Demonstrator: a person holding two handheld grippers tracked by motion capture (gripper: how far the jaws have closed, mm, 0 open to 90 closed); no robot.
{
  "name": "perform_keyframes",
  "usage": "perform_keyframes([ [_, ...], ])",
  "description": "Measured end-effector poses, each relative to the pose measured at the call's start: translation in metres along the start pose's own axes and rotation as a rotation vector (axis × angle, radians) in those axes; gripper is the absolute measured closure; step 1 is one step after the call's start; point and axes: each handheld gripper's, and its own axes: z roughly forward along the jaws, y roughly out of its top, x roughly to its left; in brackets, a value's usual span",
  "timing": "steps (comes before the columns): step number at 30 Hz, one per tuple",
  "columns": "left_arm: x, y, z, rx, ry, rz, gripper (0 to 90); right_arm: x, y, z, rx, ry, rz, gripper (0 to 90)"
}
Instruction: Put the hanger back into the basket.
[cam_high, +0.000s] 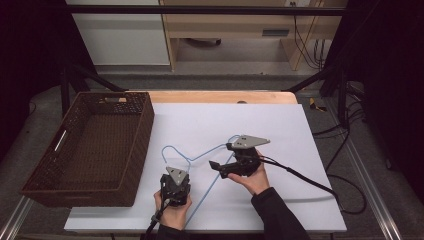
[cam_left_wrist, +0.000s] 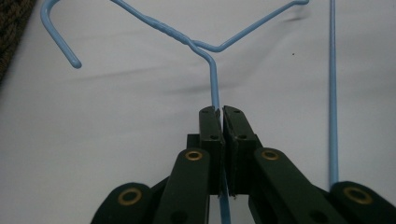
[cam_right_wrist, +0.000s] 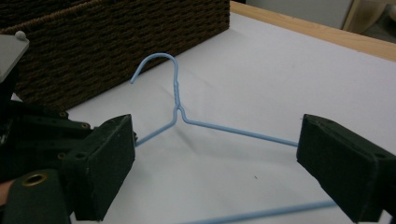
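Hanger (cam_high: 202, 159): thin light-blue wire, hooked top.

The thin light-blue wire hanger (cam_left_wrist: 212, 79) looks like smooth, shiny painted metal. The big dark-brown woven basket (cam_high: 131, 150) looks rough and bumpy. The flat white sheet (cam_high: 280, 130) on the table looks matt like paper. The table's pale wooden edge (cam_high: 220, 96) looks smooth.

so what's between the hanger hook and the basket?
Nothing: bare white sheet separates the hanger hook from the basket, in the right gripper view.
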Motion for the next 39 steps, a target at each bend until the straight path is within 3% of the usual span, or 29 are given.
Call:
perform_keyframes([
  [10, -0.001, 0.000, -0.001, -0.003, -0.001, 0.005, 87.5, 0.015, 0.015, 0.048, 0.044, 0.031, -0.017, 21.1],
  [24, -0.003, 0.000, -0.001, -0.005, -0.002, 0.016, 87.5, 0.024, 0.013, 0.091, 0.103, 0.043, -0.044, 30.3],
  [39, -0.004, -0.001, 0.000, -0.010, -0.008, 0.020, 87.4, 0.021, 0.005, 0.110, 0.127, 0.073, -0.042, 57.8],
])
